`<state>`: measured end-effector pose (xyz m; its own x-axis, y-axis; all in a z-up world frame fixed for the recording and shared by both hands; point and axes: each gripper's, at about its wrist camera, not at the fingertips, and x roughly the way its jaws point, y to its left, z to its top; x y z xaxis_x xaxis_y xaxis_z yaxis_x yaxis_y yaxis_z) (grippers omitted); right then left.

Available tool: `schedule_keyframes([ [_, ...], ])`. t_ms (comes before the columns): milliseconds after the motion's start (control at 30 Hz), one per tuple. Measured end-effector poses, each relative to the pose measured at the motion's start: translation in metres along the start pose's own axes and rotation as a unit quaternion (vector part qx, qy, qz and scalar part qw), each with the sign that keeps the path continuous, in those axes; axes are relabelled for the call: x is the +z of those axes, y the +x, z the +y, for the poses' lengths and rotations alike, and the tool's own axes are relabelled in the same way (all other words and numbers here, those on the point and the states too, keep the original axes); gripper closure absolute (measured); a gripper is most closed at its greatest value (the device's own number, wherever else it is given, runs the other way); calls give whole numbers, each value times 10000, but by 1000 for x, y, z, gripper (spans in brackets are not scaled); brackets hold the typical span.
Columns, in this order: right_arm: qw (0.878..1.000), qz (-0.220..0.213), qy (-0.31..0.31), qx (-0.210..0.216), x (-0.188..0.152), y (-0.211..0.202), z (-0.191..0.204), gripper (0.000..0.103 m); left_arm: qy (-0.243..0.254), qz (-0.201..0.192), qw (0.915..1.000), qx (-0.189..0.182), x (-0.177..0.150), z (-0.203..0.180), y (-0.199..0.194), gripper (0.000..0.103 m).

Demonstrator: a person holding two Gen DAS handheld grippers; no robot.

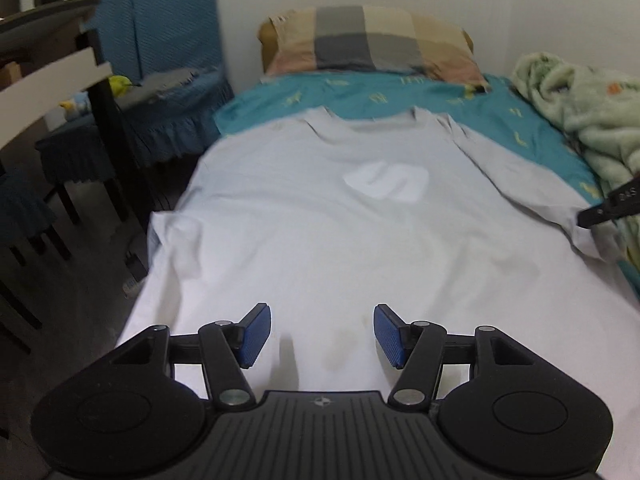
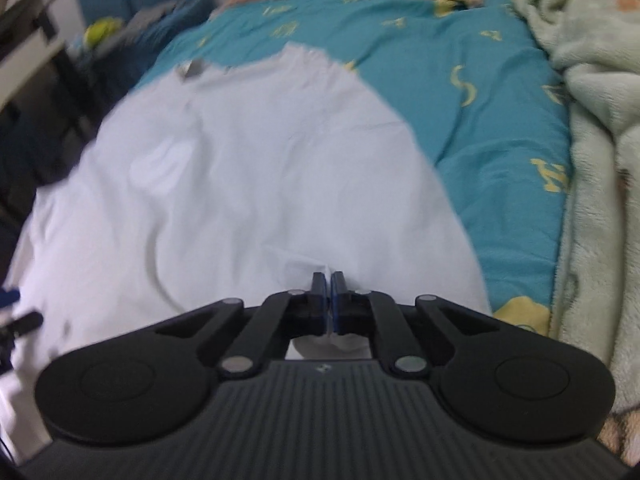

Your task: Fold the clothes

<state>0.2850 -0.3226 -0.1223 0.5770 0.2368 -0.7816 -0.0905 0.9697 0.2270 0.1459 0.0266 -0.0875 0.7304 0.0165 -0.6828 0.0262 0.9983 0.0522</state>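
Bed (image 1: pixel 360 92) with teal sheet carries white shirt (image 1: pixel 320 220) spread flat ahead of both tongs. Left tongs (image 1: pixel 322 336) apart above shirt hem, nothing between. Right tongs (image 2: pixel 329 280) clamped on shirt fabric, sleeve side.

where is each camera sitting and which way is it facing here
Left wrist: rides on the left hand-held gripper, tilted down along the bed toward the pillow; its own open blue pads hover over the white T-shirt, and the right hand-held gripper's tip shows at the right edge.
Right wrist: rides on the right hand-held gripper, tilted down over the shirt's right side; its own jaws are shut on a pinch of cloth.
Shared: T-shirt, teal sheet, green blanket, pillow.
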Motion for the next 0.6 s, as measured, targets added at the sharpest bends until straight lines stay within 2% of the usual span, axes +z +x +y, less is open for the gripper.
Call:
schedule_keyframes([
  [100,9936,-426,970,386,13,-26,-24,99,-275,-150,9994,-177,5,13,5,43],
  [233,9669,-813,2137,1135,29,-58,-42,99,-366,-187,9986,-345,3,16,11,43],
  [400,9578,-955,2231,1542,70,-80,-2,99,-547,-217,9970,-513,2,23,17,43],
  [600,9634,-688,1745,1914,122,-59,98,99,-1174,-354,9907,-587,9,50,14,43],
])
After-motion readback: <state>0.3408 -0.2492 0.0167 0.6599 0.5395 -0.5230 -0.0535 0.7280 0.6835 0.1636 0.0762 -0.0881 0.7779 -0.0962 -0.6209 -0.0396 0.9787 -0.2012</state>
